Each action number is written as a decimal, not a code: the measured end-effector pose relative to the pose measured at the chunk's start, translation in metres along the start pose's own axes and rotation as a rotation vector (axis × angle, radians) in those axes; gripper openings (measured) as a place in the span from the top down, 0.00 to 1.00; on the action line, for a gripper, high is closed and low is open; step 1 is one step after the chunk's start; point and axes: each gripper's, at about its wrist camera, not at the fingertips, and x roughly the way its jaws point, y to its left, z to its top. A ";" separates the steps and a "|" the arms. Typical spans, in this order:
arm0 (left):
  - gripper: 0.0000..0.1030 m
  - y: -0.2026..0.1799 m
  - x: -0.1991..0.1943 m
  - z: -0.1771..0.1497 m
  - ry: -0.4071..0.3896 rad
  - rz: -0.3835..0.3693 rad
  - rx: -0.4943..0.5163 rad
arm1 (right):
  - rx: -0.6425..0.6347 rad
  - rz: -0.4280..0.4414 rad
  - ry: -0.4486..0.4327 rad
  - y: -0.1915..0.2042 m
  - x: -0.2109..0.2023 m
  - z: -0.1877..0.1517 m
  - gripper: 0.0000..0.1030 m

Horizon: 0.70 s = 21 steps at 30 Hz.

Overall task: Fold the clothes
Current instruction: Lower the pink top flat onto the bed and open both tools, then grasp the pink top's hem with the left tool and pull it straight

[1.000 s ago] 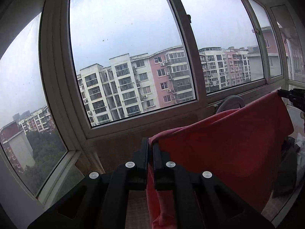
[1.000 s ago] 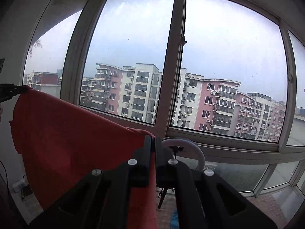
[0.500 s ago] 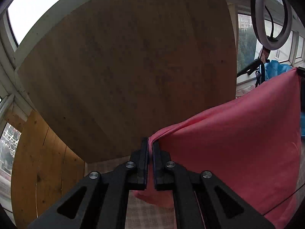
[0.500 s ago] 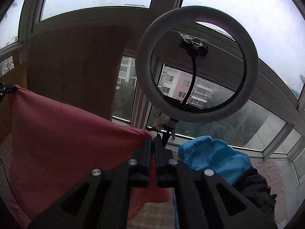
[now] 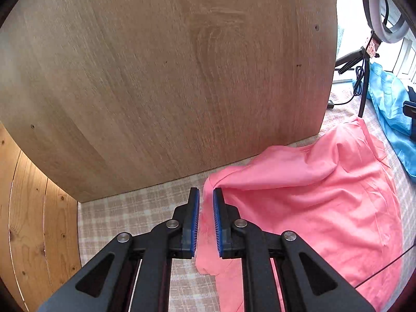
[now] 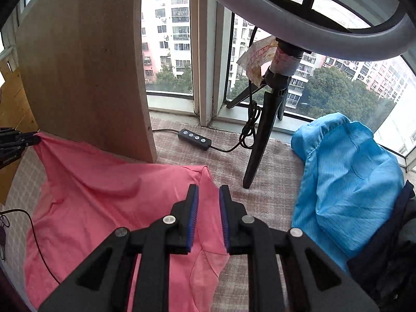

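Note:
A pink garment (image 5: 312, 197) lies spread on the checked cloth surface (image 5: 124, 213), still rumpled near the wooden board. My left gripper (image 5: 206, 197) is open, its blue-padded jaws standing apart astride the garment's left corner. In the right wrist view the same garment (image 6: 104, 202) lies flat, and my right gripper (image 6: 208, 195) is open over its right corner. The left gripper (image 6: 15, 141) shows at the far left edge there, at the garment's other corner.
An upright wooden board (image 5: 169, 78) stands behind the garment. A ring light on a black tripod (image 6: 262, 140) with a cable and remote (image 6: 194, 139) stands by the window. A blue garment (image 6: 345, 189) and dark clothes (image 6: 390, 254) lie at the right.
Both grippers came down from holding the garment up in the air to the surface. The garment now lies spread out, and both grippers have opened.

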 end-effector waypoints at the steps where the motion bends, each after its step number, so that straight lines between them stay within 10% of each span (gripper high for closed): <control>1: 0.89 0.009 -0.004 0.000 0.008 -0.023 -0.011 | 0.013 0.019 -0.013 -0.003 -0.010 0.001 0.75; 11: 0.79 0.050 -0.122 -0.099 -0.063 -0.073 -0.021 | 0.067 0.312 -0.206 -0.014 -0.188 -0.041 0.73; 14: 0.67 0.054 -0.154 -0.155 -0.050 -0.101 -0.055 | 0.060 0.295 -0.237 -0.013 -0.234 -0.079 0.54; 21: 0.67 0.008 -0.133 -0.292 0.162 -0.188 -0.108 | 0.157 0.251 -0.071 -0.014 -0.211 -0.199 0.53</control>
